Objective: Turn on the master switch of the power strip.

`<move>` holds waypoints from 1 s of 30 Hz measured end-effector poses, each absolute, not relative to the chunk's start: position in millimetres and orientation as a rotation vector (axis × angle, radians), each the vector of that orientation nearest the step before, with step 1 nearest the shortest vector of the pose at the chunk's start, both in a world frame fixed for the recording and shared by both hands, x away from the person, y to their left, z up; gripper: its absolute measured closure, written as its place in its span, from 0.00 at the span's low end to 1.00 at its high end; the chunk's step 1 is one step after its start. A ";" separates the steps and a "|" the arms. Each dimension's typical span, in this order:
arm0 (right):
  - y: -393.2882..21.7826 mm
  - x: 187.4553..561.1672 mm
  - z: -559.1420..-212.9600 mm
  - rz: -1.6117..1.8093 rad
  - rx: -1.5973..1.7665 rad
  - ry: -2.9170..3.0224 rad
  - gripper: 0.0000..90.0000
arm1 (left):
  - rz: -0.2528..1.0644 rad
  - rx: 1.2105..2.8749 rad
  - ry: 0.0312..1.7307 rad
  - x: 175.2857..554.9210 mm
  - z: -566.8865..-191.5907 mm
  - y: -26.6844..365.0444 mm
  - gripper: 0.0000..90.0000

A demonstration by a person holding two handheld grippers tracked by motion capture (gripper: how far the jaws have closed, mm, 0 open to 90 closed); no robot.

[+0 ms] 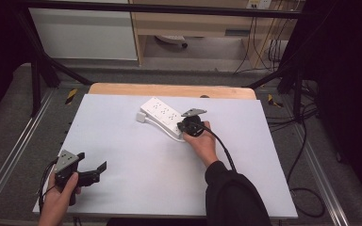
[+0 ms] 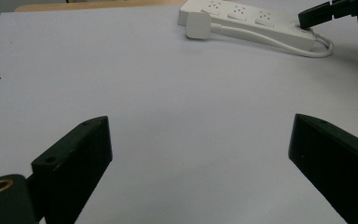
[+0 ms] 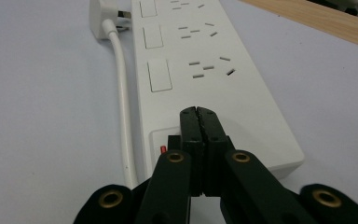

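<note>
A white power strip (image 1: 162, 114) (image 2: 251, 21) (image 3: 205, 60) lies at an angle on the far middle of the white table mat (image 1: 122, 146). Its white plug (image 1: 140, 117) (image 2: 197, 25) (image 3: 100, 16) rests loose by its far-left end, and the cable (image 3: 123, 107) runs along its side. My right gripper (image 1: 184, 126) (image 3: 199, 114) is shut, its tips resting on the strip's near end beside a small red mark (image 3: 163, 150). My left gripper (image 1: 93, 162) (image 2: 200, 122) is held wide open over the mat's near-left corner, with nothing between its jaws.
A wooden table edge (image 1: 169, 89) shows beyond the mat. Black frame bars (image 1: 42, 61) stand at both sides, and cables (image 1: 306, 141) trail on the floor at the right. Between the two grippers lies bare mat.
</note>
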State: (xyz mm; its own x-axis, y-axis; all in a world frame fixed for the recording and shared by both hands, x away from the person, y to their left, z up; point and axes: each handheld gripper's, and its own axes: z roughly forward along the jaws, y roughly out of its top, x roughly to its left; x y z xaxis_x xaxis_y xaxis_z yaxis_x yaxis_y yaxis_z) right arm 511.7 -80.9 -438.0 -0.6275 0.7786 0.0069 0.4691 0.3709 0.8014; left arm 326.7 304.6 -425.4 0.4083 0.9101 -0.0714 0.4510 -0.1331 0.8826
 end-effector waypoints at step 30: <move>-82.4 509.7 -432.1 1.181 1.104 2.219 1.00 | 0.642 1.749 1.191 327.1 -424.9 306.4 0.07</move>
State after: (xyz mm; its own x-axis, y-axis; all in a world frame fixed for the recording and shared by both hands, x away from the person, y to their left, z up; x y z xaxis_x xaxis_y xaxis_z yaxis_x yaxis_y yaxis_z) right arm 509.7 -82.4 -432.1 -0.6115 0.7910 0.0203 0.4587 0.3335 0.8236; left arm 327.1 306.4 -424.9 0.4021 0.9133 -0.0652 0.4478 -0.1340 0.8840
